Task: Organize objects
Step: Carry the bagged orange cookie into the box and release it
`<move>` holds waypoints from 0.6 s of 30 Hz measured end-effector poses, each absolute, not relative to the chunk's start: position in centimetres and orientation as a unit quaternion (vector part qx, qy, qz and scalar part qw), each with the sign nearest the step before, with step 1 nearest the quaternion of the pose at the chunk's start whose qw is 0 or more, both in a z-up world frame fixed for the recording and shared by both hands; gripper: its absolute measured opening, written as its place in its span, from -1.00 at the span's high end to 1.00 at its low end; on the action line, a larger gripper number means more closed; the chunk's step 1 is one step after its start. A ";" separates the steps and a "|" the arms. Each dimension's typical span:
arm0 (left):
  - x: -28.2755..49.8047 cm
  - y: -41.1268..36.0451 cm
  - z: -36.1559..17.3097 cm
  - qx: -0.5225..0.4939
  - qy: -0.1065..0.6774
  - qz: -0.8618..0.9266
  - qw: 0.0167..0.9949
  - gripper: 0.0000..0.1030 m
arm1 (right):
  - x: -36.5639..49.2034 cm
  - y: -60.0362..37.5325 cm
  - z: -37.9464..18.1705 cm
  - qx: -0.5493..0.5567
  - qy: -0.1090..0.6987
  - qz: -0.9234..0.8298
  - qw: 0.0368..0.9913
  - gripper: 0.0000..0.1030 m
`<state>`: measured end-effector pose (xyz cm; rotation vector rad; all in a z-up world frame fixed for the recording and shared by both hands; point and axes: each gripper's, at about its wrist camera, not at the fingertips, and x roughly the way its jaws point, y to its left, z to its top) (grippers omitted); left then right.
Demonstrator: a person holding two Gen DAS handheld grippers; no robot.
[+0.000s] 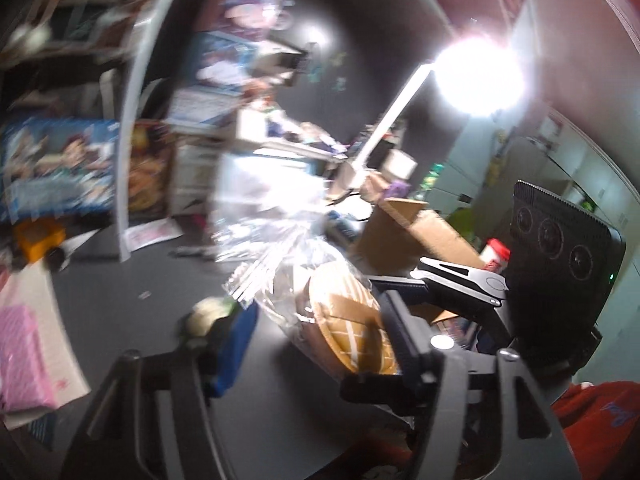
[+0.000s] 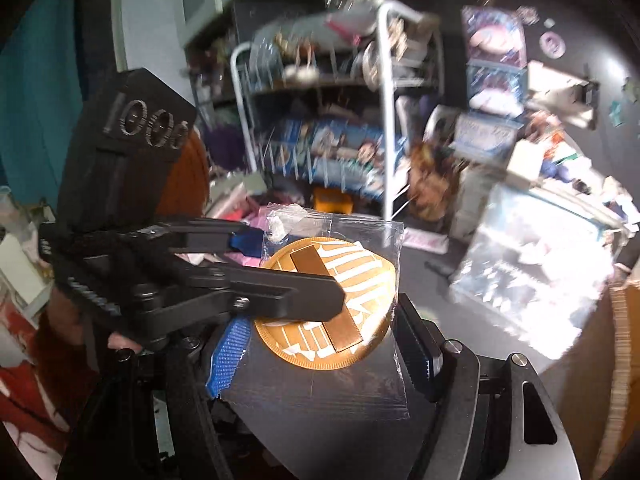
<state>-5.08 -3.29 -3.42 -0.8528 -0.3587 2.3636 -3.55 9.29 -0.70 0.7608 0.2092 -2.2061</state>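
Observation:
A round gold disc with white markings and a brown ribbon sits inside a clear plastic bag (image 2: 326,304). In the right wrist view the left gripper (image 2: 280,272) reaches in from the left, its black fingers (image 2: 304,300) closed on the bag over the disc. My right gripper (image 2: 324,344) stands open around the bag, blue-padded fingers (image 2: 228,356) on either side. In the left wrist view the same bagged disc (image 1: 348,332) lies between the left gripper's fingers (image 1: 394,332), with the right gripper's black body (image 1: 560,256) close at the right.
A white wire shelf rack (image 2: 384,120) full of boxes and toys stands behind. A cardboard box (image 1: 416,236) sits at the right. A bright lamp (image 1: 476,76) glares. Pink packaging (image 1: 20,356) lies at the left on the dark floor (image 1: 132,288).

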 end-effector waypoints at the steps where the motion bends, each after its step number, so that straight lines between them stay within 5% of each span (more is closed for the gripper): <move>1: -5.3 -2.4 -2.8 -0.318 -0.132 0.887 0.307 0.02 | -3.3 10.3 0.0 0.293 0.085 -0.873 0.381 -0.28; 3: -5.7 -0.4 -1.7 -0.312 -0.128 0.882 0.328 0.23 | -3.2 12.0 0.8 0.284 0.087 -0.880 0.369 -0.28; 18: -13.0 15.5 1.1 -0.360 -0.059 0.841 0.400 0.25 | -5.4 26.1 2.6 0.307 0.043 -0.911 0.271 -0.28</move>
